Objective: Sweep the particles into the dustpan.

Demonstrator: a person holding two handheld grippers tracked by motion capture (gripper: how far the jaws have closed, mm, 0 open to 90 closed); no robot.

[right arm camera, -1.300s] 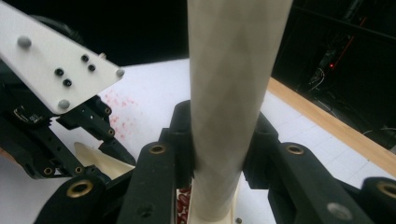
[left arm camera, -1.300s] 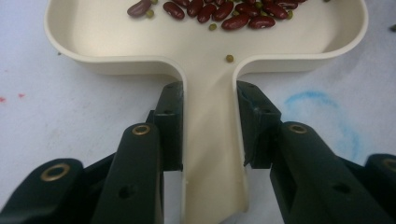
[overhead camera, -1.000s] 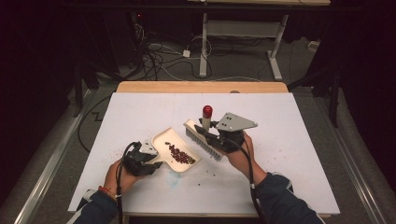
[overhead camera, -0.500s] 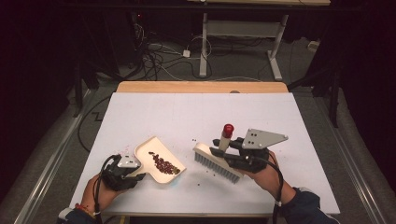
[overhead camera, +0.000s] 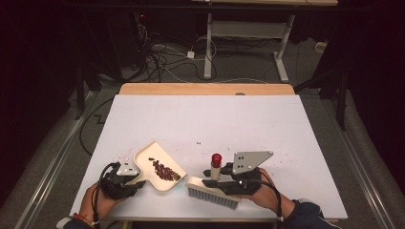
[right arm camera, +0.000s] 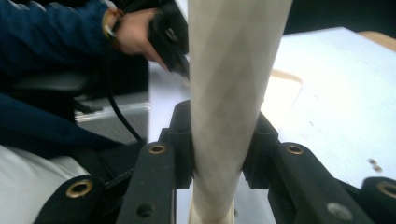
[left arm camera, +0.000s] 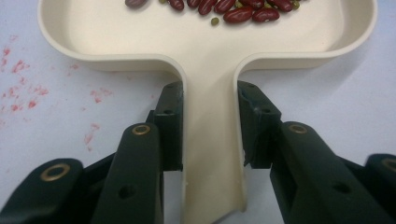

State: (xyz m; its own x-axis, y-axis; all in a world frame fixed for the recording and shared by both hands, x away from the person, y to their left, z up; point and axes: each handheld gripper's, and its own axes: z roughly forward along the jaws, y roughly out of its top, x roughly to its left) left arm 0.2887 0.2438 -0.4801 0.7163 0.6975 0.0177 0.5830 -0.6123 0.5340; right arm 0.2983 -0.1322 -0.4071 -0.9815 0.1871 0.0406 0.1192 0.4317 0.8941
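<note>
Both pairs of fingers are clamped — left gripper (left arm camera: 210,126) on the dustpan (left arm camera: 205,60) handle, right gripper (right arm camera: 217,144) on the brush (overhead camera: 212,193) handle.

Red specks (overhead camera: 125,155) on table (overhead camera: 200,119); stains perh.

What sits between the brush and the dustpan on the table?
Nothing visible: bare white table separates the cream bristle brush in the right gripper from the cream plastic dustpan holding red beans.

Dustpan (overhead camera: 157,168) and brush (overhead camera: 212,195) both nearer the table's (overhead camera: 239,124) front edge.
</note>
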